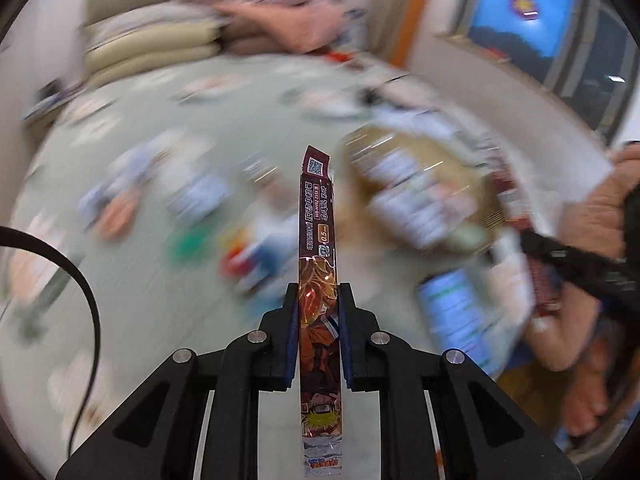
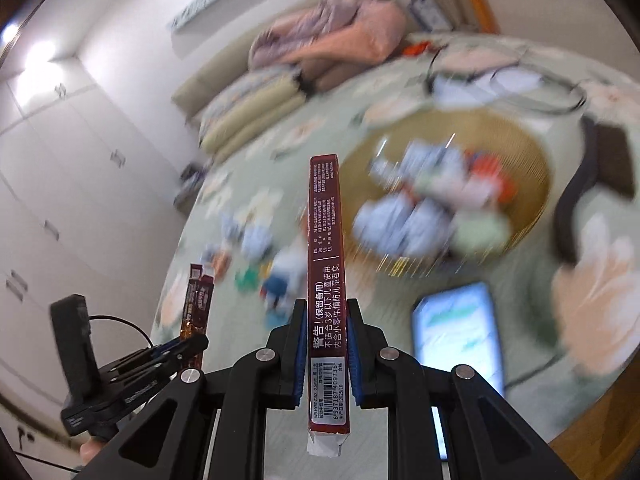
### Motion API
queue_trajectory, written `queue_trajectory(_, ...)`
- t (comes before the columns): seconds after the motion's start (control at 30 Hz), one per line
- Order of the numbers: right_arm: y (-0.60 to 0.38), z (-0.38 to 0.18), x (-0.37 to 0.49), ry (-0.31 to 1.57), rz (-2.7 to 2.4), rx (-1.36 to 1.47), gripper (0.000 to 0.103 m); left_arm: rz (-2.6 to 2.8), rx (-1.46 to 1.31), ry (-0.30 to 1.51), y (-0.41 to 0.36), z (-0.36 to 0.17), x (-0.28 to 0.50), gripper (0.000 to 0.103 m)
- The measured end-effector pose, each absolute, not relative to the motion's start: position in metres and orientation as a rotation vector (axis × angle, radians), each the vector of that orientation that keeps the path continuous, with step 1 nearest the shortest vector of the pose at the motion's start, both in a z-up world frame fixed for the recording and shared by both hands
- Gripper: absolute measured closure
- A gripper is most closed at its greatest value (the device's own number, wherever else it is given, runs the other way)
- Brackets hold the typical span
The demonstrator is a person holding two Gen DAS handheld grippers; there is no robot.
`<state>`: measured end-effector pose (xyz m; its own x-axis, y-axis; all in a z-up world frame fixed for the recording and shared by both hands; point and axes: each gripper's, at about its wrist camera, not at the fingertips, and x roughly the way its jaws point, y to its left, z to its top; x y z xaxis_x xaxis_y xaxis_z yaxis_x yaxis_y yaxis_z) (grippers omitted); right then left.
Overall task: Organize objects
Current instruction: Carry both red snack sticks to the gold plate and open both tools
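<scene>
Above the pale green bed cover [image 2: 224,236], both grippers are loaded. Left gripper [image 1: 319,304]: pads pinch a slim dark-red box with orange cartoon art [image 1: 318,240], upright between the fingers, flap open at the far end. Right gripper [image 2: 327,320]: pads clamp a dark-red box with white warning text [image 2: 326,264], also end-on. Woven round basket [image 2: 520,148] sits ahead-right, holding blurred small packs. Lit phone [image 2: 460,332] lies near it. Background is motion-blurred.
</scene>
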<state>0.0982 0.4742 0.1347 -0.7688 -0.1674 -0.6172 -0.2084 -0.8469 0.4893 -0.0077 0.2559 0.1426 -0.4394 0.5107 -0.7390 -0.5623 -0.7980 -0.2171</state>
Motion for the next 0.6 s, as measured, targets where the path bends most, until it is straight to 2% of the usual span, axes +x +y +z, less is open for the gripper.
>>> queue_trajectory(0.1,0.512,0.161,0.093,0.820,2.750,-0.936,0.086,2.084,-1.064,-0.014,0.306,0.163,-0.021,0.089)
queue_trajectory(0.23,0.553,0.173,0.072,0.828,2.720,-0.896,0.086,2.087,-1.013,0.004,0.359,0.172,-0.046,0.089)
queue_trajectory(0.47,0.577,0.174,0.026,0.819,2.699,-0.905,0.086,2.101,-1.004,-0.096,0.401,0.167,-0.089,0.088)
queue_trajectory(0.5,0.579,0.173,0.021,0.807,2.695,-0.904,0.086,2.103,-1.017,-0.115,0.405,0.164,-0.095,0.074)
queue_trajectory(0.57,0.582,0.170,0.010,0.749,2.676,-0.906,0.086,2.097,-1.117,-0.161,0.410,0.153,-0.110,0.054)
queue_trajectory(0.6,0.585,0.165,0.003,0.726,2.655,-0.928,0.082,2.079,-1.174,-0.199,0.409,0.145,-0.118,0.054)
